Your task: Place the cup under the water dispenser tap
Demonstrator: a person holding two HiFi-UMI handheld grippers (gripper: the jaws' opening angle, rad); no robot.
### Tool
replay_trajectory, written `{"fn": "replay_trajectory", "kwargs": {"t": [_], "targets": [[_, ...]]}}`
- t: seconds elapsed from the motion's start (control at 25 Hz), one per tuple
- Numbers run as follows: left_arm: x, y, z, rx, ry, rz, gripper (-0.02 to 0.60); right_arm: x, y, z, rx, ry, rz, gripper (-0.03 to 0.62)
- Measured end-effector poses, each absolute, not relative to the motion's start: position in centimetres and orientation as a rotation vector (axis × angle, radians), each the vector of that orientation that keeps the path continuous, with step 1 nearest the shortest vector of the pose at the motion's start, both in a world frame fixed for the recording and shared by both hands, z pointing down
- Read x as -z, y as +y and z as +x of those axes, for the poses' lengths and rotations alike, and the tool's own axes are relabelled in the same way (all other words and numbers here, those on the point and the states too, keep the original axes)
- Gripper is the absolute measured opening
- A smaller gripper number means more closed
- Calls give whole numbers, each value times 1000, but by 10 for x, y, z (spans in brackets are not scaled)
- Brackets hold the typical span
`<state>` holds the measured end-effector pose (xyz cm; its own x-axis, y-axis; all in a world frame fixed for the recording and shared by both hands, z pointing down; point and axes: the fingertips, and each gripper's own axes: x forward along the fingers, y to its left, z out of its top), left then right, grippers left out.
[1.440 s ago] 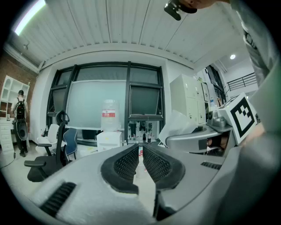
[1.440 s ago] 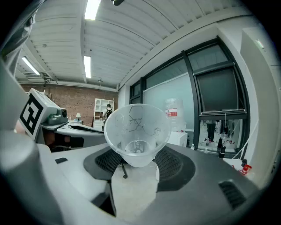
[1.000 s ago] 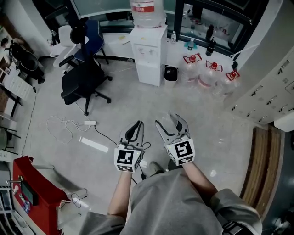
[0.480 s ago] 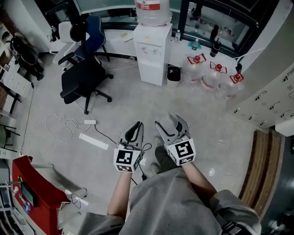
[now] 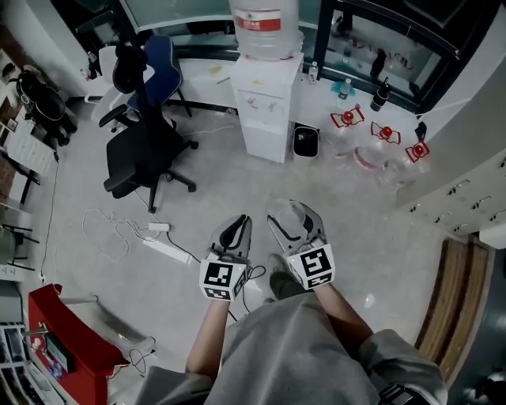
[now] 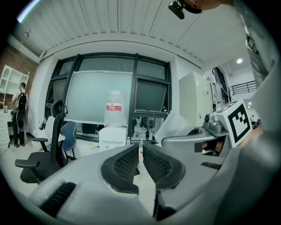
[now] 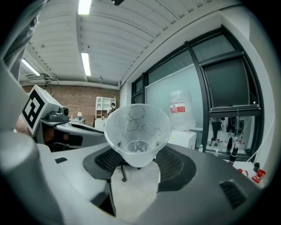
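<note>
Closest to me, the right gripper [image 5: 294, 215] is clamped on the cup [image 7: 138, 128]. Its pads press the narrow lower part, so the jaws stand fairly wide and the rim is left free. I can see straight down into the cup, and it looks empty. I judge this low grip is meant to leave the mouth clear for the tap. The left gripper [image 6: 141, 160] sits just beside it with its jaws drawn nearly together on nothing. It has no job here, so I would guess it is kept narrow simply to stay out of the way. Both are held low in front of the person's body, pointing towards the far wall. Ahead is open floor, with a power strip [image 5: 166, 251] and its loose cable off to the left, then an office chair [image 5: 146, 146] further out on the same side. The straight path looks clear to me. The water dispenser [image 5: 267, 107] stands against the far wall with a large bottle [image 5: 265, 24] on top. It is well apart from the cup, so the cup is not yet placed. The tap is too small to pick out from here. Spare bottles [image 5: 386, 149] sit on the floor to the dispenser's right.
</note>
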<state>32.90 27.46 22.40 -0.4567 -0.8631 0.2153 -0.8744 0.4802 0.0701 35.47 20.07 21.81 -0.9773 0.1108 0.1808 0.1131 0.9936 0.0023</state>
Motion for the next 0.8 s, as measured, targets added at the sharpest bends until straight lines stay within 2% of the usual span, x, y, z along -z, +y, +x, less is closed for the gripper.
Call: {"fn": "replay_trajectory", "kwargs": {"t": [0.8], "targets": [[-230, 212, 241, -150, -2514, 1428, 31, -245, 144, 273, -125, -2927, -249, 247]]}}
